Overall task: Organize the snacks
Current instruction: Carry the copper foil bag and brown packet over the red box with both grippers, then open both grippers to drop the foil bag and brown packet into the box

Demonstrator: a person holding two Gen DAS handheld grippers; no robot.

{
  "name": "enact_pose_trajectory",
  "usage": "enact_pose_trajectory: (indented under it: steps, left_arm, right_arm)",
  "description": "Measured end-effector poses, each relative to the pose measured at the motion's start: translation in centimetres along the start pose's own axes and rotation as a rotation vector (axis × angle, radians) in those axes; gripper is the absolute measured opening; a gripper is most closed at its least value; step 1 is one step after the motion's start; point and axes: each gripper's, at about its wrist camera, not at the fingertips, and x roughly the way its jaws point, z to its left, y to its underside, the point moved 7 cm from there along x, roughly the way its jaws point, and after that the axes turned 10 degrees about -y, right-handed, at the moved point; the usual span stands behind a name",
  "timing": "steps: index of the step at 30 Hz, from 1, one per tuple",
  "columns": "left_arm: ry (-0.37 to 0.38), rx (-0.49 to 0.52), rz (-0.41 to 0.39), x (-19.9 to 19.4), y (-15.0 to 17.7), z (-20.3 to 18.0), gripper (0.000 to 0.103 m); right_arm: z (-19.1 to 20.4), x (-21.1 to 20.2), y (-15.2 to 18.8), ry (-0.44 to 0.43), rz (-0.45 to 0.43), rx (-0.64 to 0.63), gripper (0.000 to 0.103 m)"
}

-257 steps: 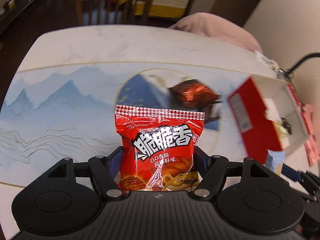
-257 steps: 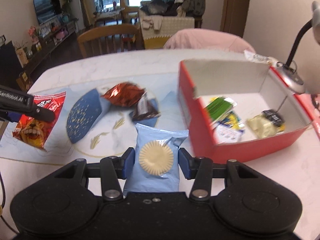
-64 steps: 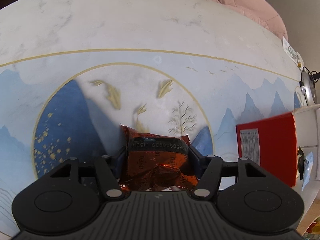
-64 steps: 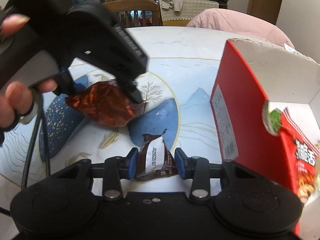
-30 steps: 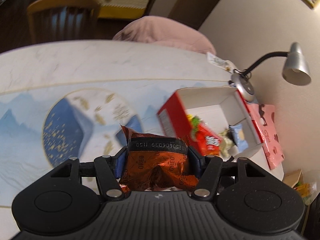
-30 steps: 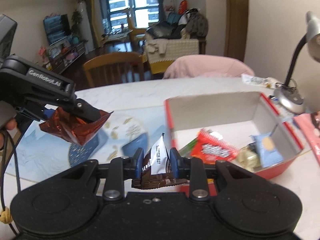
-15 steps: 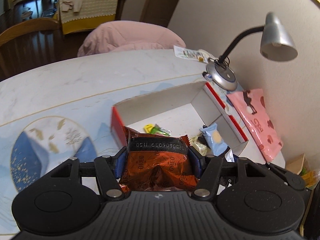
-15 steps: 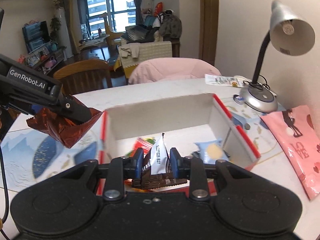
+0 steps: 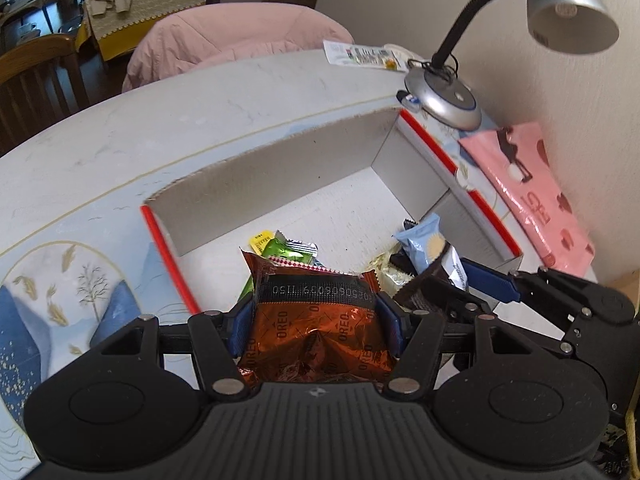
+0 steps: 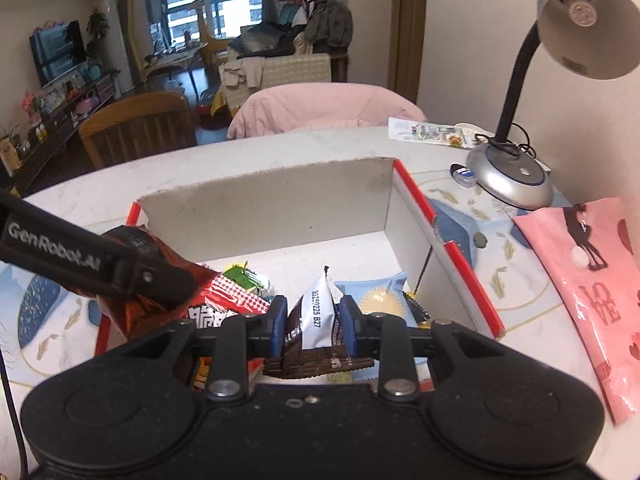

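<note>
The Oreo pack (image 9: 316,328), orange-brown foil, is clamped between the pads of the left gripper (image 9: 316,330) and hangs over the near left part of the red box (image 9: 168,256). A second ago it was still above the table short of the box, so the carry is about done. The brown bar (image 10: 314,328), with its white date flap, is pinched narrow in the right gripper (image 10: 313,326) and has likewise come over the box. Below lie a red chip bag (image 10: 228,302), a green packet (image 9: 286,250) and a blue biscuit pack (image 9: 424,242); what sits under the grippers themselves is probably more wrappers, though hidden. Both snacks look ready for release. Beside the box stand a lamp (image 10: 508,176) and a pink bag (image 10: 592,280).
</note>
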Motion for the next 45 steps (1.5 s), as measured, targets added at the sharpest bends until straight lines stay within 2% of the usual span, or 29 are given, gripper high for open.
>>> enact_pose_trajectory:
  steps: [12,21,32,45]
  left_arm:
    - [-0.047,0.018,0.048,3.7,1.3,-0.2,0.062]
    - [-0.047,0.018,0.025,3.7,1.8,-0.2,0.067]
    - [-0.024,0.026,-0.057,0.4,2.3,0.8,0.070]
    - [0.012,0.025,-0.179,-5.3,3.1,2.1,0.074]
  right_arm:
    - [0.2,2.3,2.4,-0.027,0.087,-0.011,0.027]
    - [-0.1,2.0,2.7,-0.040,0.080,0.024,0.028]
    - [0.4,-0.4,2.5,-0.075,0.052,0.097,0.031]
    - [2.9,-5.5,1.2,-0.067,-0.067,0.084,0.037]
